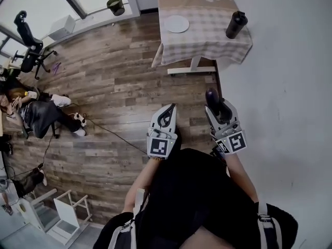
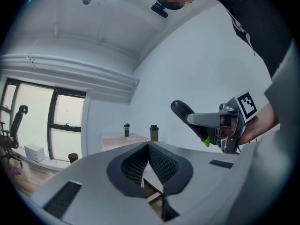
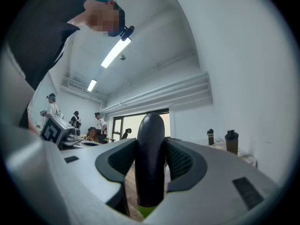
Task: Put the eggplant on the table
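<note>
Progress: the pick-up looks done, the placing is not. The right tongs (image 1: 218,110) are gripping the eggplant (image 3: 150,158) with the jaws standing fairly wide, the pads pressing on its dark body from both sides. Its rounded end is sticking out past the jaw tips and a bit of green stem end is showing at the back. The eggplant is being held in the air over the wooden floor (image 1: 114,87), beside the white wall (image 1: 280,87) and well apart from the table (image 1: 202,35). The left tongs (image 1: 167,113) are hanging level next to the right pair, jaws closed tip to tip and gripping nothing.

Left to do, as I am judging it: covering the stretch of floor to the table, lowering the eggplant onto the checked cloth, then opening the jaws.

Surroundings: a white plate (image 1: 177,24) is sitting on the left part of the table and a dark bottle (image 1: 236,25) is standing near its right edge, with bare cloth between them looking like the easiest spot. The floor straight ahead is showing no obstacle. A cable (image 1: 114,134) is trailing off to the left, where a seated person (image 1: 36,113) and an office chair (image 1: 28,45) are staying well clear of the path.
</note>
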`<act>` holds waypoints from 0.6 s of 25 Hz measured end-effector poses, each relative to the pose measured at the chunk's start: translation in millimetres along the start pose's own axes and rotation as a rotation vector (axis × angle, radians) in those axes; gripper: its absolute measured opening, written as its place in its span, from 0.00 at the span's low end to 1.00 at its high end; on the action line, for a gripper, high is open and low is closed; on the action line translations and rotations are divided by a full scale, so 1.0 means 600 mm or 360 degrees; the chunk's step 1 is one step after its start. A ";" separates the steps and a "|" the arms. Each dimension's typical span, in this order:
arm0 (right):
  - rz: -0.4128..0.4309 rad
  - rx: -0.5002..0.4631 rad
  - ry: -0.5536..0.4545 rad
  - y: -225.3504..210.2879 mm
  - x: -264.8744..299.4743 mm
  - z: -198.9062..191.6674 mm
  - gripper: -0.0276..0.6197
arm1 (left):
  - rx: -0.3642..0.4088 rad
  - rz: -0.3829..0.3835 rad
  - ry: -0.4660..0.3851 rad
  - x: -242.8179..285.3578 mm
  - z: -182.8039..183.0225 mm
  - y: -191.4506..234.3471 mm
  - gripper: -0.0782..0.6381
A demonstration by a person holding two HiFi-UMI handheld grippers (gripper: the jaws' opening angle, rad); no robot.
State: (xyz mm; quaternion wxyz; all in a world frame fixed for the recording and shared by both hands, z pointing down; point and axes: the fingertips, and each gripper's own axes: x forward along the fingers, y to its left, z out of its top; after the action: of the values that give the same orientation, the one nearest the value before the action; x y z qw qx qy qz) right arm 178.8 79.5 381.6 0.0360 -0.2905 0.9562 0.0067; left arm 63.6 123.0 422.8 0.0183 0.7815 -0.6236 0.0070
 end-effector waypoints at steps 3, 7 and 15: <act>-0.0043 -0.0029 0.0031 -0.057 0.086 -0.005 0.35 | 0.0029 -0.0060 -0.0031 0.088 0.020 0.070 0.10; -0.0134 -0.0046 0.0030 -0.139 0.192 -0.013 0.35 | 0.0047 -0.0092 -0.0081 0.182 0.032 0.163 0.10; -0.0203 -0.0253 -0.0160 -0.294 0.378 0.087 0.35 | -0.0004 0.0022 -0.0160 0.270 0.048 0.323 0.10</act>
State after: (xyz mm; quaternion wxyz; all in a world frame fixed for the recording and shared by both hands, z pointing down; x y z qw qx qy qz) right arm 92.4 -191.0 314.5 0.0611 -0.3519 0.9292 0.0946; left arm -89.6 -79.1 403.1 -0.0122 0.7764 -0.6293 -0.0328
